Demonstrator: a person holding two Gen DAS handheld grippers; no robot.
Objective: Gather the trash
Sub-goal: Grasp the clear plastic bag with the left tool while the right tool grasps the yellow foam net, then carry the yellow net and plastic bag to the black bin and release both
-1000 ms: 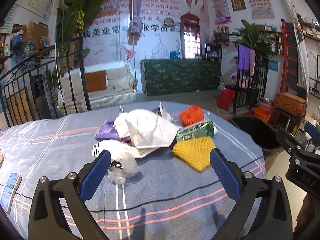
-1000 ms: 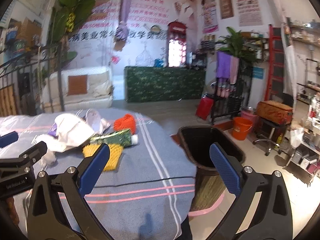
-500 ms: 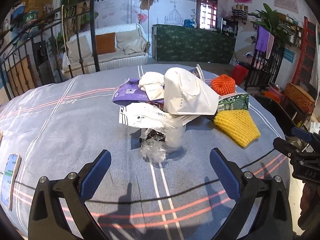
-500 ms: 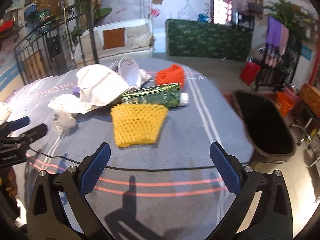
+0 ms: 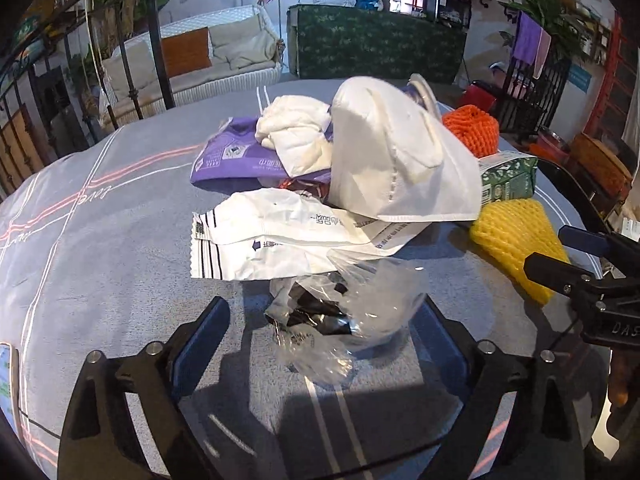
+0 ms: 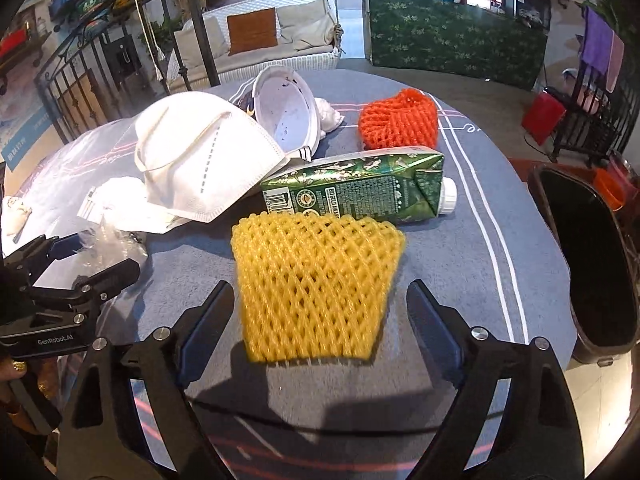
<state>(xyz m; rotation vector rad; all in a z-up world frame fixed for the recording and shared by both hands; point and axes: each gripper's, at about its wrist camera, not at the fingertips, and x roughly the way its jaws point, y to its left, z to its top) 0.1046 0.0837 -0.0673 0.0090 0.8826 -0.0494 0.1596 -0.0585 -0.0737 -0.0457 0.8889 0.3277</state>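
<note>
A crumpled clear plastic wrapper [image 5: 344,320] lies on the striped blue-grey tablecloth [image 5: 100,240] between the fingers of my left gripper [image 5: 324,320]. Its jaws are closing and the pads stand just clear of the plastic. In the right wrist view a yellow foam net [image 6: 316,280] lies flat between the fingers of my right gripper [image 6: 320,296]. Those jaws are closing too, with no pad pressing on the net. Behind lie a white face mask [image 6: 200,156], a green carton [image 6: 360,188], an orange net [image 6: 400,120] and a white wrapper [image 5: 280,240].
A black bin [image 6: 592,260] stands open beside the table's right edge. A purple packet [image 5: 232,160], a white tissue [image 5: 296,128] and a paper bowl [image 6: 286,110] sit in the pile. A phone [image 5: 6,380] lies at the left. A sofa and railing stand behind.
Both grippers have tilted down and come in close over the table. The left now straddles the clear plastic, the right the yellow net. Both pairs of fingers have narrowed a little.
</note>
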